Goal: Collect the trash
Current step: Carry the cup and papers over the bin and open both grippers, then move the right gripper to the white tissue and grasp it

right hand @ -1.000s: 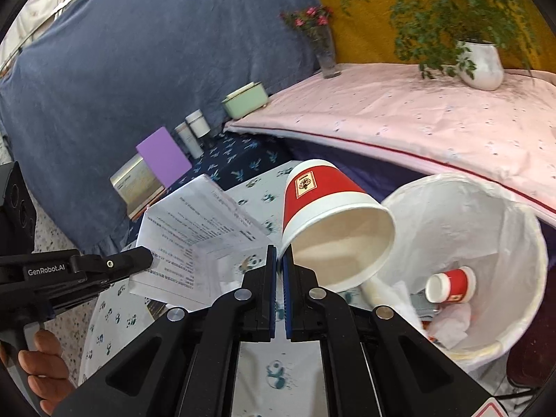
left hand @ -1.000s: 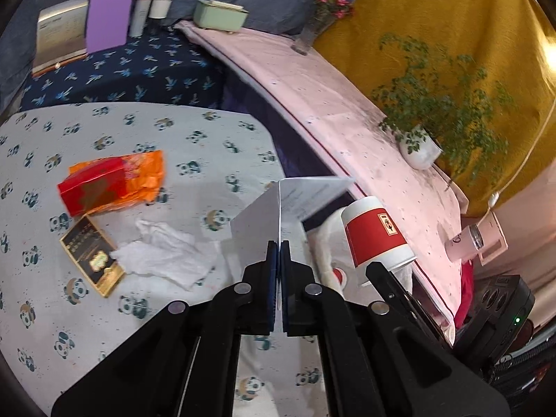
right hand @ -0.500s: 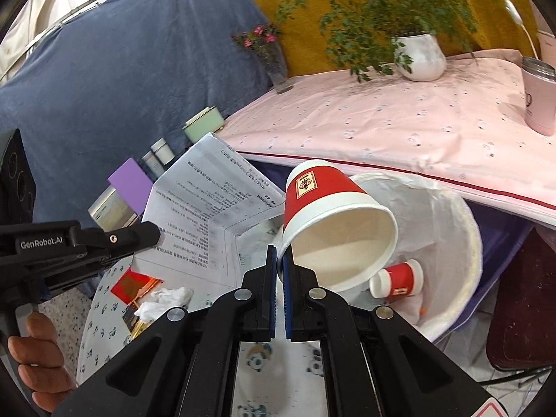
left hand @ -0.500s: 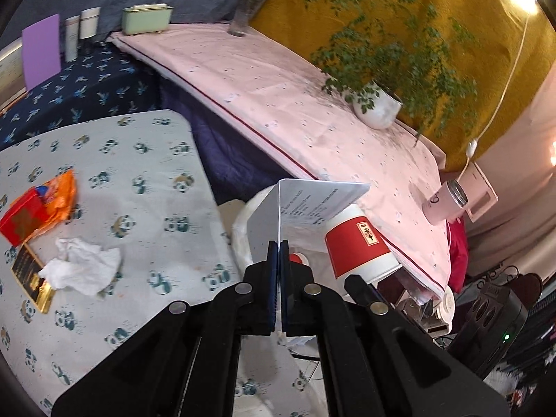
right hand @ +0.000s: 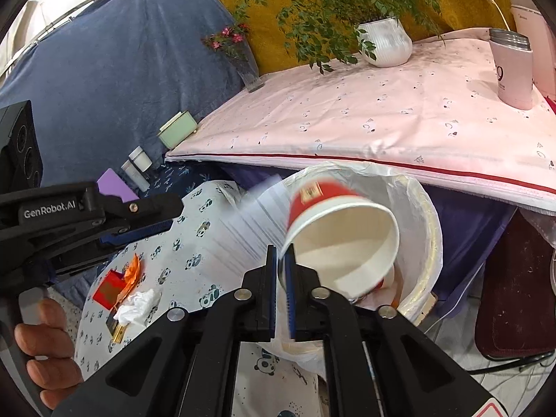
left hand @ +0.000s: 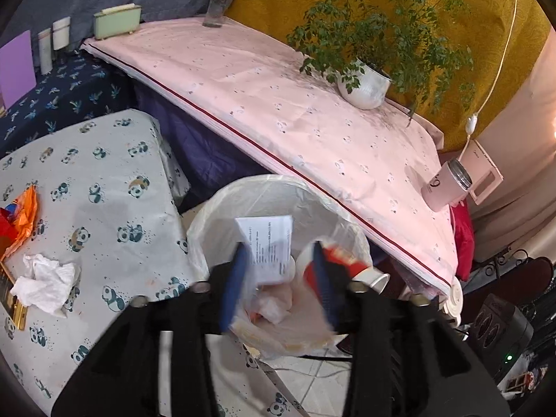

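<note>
A white-lined trash bin stands between the panda-cloth table and the pink table; it also shows in the right wrist view. My left gripper is open above the bin, and the printed paper sheet is loose between its jaws, dropping in. My right gripper has its jaws slightly parted around the rim of a red paper cup, which tilts over the bin. The blurred sheet shows left of the cup.
On the panda-cloth table lie a crumpled white tissue, an orange wrapper and a red packet. The pink table holds a potted plant and a pink tumbler.
My left gripper has opened and let go of the paper sheet over the bin. My right gripper's jaws have parted a little at the cup's rim, and the cup has tipped.
</note>
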Action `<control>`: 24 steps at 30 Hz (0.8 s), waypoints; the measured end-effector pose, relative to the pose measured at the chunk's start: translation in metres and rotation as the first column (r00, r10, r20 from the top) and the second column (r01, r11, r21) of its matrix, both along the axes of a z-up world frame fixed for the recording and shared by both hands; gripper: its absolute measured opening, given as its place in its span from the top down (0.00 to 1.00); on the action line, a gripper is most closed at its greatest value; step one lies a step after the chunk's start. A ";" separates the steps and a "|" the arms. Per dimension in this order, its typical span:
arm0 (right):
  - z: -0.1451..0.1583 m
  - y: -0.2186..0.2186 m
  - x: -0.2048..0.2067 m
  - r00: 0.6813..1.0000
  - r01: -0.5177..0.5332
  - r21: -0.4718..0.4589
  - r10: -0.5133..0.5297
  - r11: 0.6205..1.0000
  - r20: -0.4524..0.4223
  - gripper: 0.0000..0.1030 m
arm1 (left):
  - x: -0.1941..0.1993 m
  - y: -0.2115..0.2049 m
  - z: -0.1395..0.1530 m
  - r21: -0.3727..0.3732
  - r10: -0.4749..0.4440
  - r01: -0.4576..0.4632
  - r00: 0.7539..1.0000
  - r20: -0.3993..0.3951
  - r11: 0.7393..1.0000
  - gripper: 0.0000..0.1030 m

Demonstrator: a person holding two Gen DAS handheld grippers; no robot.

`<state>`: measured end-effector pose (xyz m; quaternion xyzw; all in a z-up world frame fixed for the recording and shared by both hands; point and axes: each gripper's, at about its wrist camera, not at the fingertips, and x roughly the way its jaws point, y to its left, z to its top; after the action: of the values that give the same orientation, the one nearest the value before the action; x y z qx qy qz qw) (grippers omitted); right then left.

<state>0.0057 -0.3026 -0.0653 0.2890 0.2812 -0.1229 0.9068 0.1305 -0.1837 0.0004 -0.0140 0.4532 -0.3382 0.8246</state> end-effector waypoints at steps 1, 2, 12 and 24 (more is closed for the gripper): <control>-0.001 -0.001 0.001 1.000 -0.003 0.005 0.003 1.000 0.001 0.87 | 0.000 0.001 0.000 0.005 0.007 -0.007 1.000 0.013 1.000 0.54; -0.001 0.000 0.002 1.000 -0.006 0.006 0.006 1.000 0.003 0.86 | -0.001 0.001 0.000 0.012 0.007 -0.007 1.000 0.024 1.000 0.54; 0.004 0.008 0.007 1.000 -0.025 -0.002 0.025 1.000 0.008 0.79 | 0.002 0.015 -0.001 0.039 0.033 -0.035 0.998 0.045 0.999 0.53; 0.025 0.038 0.016 0.996 -0.085 -0.041 0.086 0.996 0.022 0.72 | 0.009 0.063 0.007 0.017 0.127 -0.128 0.990 0.055 0.992 0.50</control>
<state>0.0220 -0.2641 -0.0407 0.2601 0.2799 -0.0859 0.9201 0.1392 -0.1204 0.0071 -0.0252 0.4325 -0.2803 0.8566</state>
